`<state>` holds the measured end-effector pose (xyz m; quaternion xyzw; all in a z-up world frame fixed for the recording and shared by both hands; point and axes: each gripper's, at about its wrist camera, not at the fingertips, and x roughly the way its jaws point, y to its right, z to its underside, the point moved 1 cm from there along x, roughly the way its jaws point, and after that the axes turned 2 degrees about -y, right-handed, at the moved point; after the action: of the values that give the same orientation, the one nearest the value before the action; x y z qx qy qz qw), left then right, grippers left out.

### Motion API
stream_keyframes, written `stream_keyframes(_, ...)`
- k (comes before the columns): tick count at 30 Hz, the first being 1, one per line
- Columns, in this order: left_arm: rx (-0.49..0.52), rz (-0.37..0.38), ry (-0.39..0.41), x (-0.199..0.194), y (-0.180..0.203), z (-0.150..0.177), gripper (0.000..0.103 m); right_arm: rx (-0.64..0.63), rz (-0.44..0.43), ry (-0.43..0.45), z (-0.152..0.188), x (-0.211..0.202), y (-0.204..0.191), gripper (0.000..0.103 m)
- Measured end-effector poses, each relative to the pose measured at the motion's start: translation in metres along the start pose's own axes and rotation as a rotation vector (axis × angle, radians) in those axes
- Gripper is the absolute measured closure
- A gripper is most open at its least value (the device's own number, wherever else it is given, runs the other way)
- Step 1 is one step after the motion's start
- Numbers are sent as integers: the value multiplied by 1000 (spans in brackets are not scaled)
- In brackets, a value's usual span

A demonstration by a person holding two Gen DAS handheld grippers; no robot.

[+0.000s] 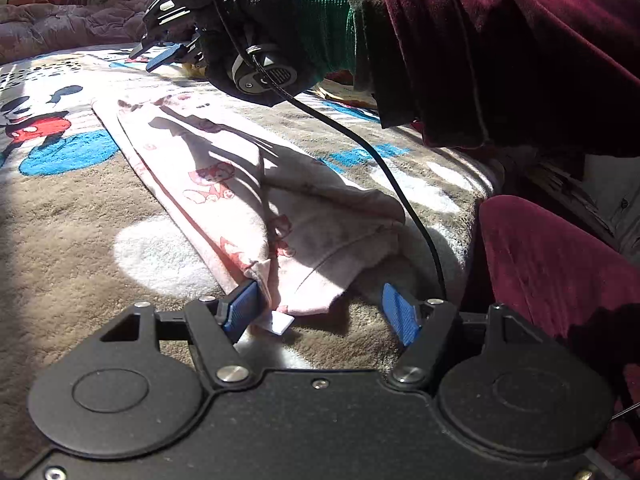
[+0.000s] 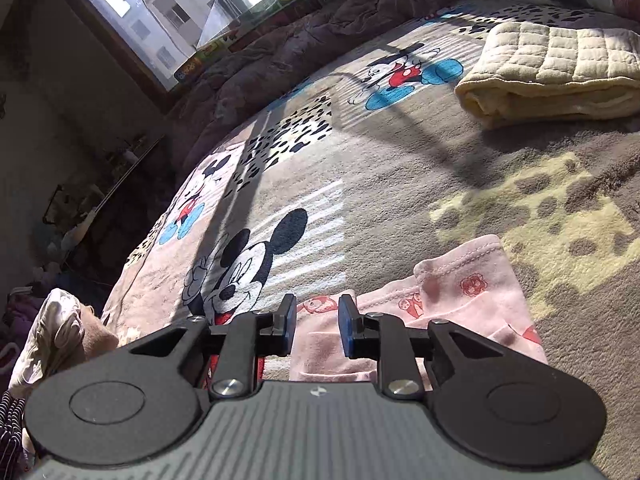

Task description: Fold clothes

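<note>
Left wrist view: a pink garment [image 1: 248, 200] with red cartoon prints lies stretched across a cartoon-mouse blanket [image 1: 80, 208] on a bed, partly in sunlight. The left claw [image 1: 326, 312] is spread wide at the garment's near end; its left blue pad touches the fabric edge, the right pad stands clear over the blanket, so nothing is pinched. A small white tag [image 1: 280, 323] pokes out beneath the hem. Beyond, a gloved hand [image 1: 256, 36] with a maroon sleeve [image 1: 500, 60] holds the right claw [image 1: 154, 54] above the garment's far end.

Right wrist view: the right claw [image 2: 317, 326] is slightly parted, with the garment [image 2: 452, 292] under it but not gripped. A folded cream quilted cloth [image 2: 556, 72] sits well apart on the blanket [image 2: 400, 184]. A window [image 2: 180, 4] shows at the upper left.
</note>
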<state>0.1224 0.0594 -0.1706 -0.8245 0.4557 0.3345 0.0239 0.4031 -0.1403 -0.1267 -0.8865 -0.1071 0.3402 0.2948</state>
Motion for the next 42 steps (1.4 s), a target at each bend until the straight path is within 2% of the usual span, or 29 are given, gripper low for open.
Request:
stream_keyframes(3,1,2,-3,0,-1,0,33,-22,-1,-2,-2,-9,2,78)
stream_keyframes(6,6,0,-6,1,1,-1,32,-96,-13,-32,6,-16,3,78)
stream_keyframes(9,10,-2,-12,1,2,-1,31,-183,-39,-95,23,-17,1,78)
stream_keyframes(12,15,-2,-22,-3,3,0,31,-222,-11,-194,42,-8,2,78)
stream_keyframes(13,16,-3,-24,-6,2,0,31,-233,-11,-198,47,-10,2,78)
stream_keyframes(16,4,-35,4,-23,-3,1,31,-244,-29,-154,54,-30,3,78)
stream_keyframes(20,-90,-100,68,-38,-18,1,31,-208,-70,-86,63,-79,18,78)
stream_keyframes(21,-146,-115,76,-37,-24,-1,31,-187,-78,-68,66,-93,26,78)
stream_keyframes(25,-337,-177,109,-26,-42,-7,33,-78,-83,-1,90,-146,61,66)
stream_keyframes(26,-350,-197,139,-26,-41,-11,35,-56,-78,12,98,-157,70,66)
stream_keyframes(28,-369,-237,204,-24,-39,-18,54,-46,-64,36,117,-176,84,66)
stream_keyframes(29,-359,-248,219,-23,-37,-21,62,-56,-59,51,125,-184,88,66)
stream_keyframes(30,-317,-265,221,-22,-32,-24,64,-71,-56,67,132,-193,92,67)
stream_keyframes(34,-120,-336,182,-20,-6,-32,64,-218,-32,93,160,-222,94,67)
stream_keyframes(38,92,-388,120,-25,20,-23,58,-467,31,98,181,-245,85,67)
stream_keyframes(39,120,-392,106,-26,23,-20,53,-532,44,98,187,-249,82,67)
stream_keyframes(42,276,-450,16,-26,42,-4,50,-778,103,68,217,-259,77,67)
